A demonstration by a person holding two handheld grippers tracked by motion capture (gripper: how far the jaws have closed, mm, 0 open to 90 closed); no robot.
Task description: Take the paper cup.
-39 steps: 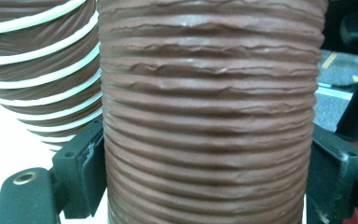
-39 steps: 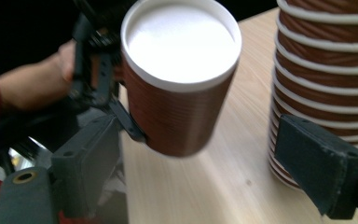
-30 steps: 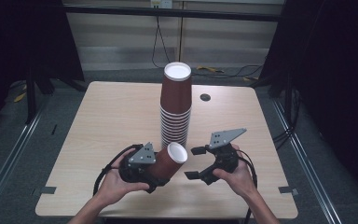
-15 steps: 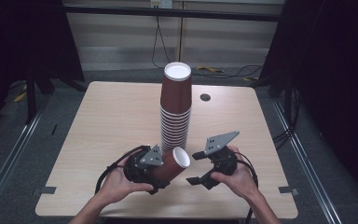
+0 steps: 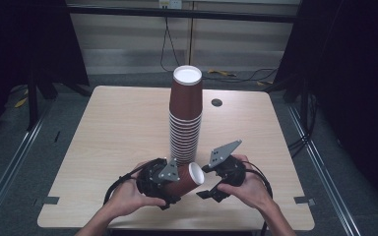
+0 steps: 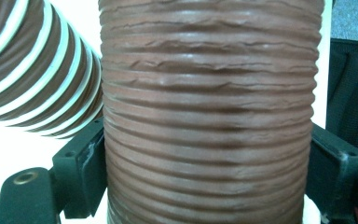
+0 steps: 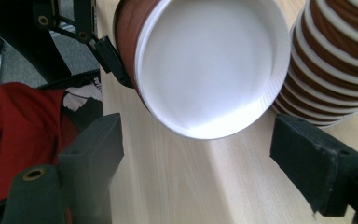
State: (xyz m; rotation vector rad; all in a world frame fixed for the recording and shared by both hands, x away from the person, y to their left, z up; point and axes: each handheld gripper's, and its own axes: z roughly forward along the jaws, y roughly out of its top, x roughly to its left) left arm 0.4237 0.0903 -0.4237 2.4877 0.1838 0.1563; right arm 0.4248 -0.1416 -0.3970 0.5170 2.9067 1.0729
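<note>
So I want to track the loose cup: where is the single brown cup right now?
In the high view the single brown cup lies sideways in the left gripper near the table's front edge, just below the cup stack, its mouth facing the right gripper.

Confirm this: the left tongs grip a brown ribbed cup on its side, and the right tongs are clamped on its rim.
Not quite. The right tongs are open, short of the cup, as the right gripper view shows. The left tongs do grip it.

Brown ribbed paper cup [image 5: 183, 180] with white inside, lying tilted on its side near the table's front edge, mouth toward the tall upside-down cup stack [image 5: 185, 118] just behind.
</note>
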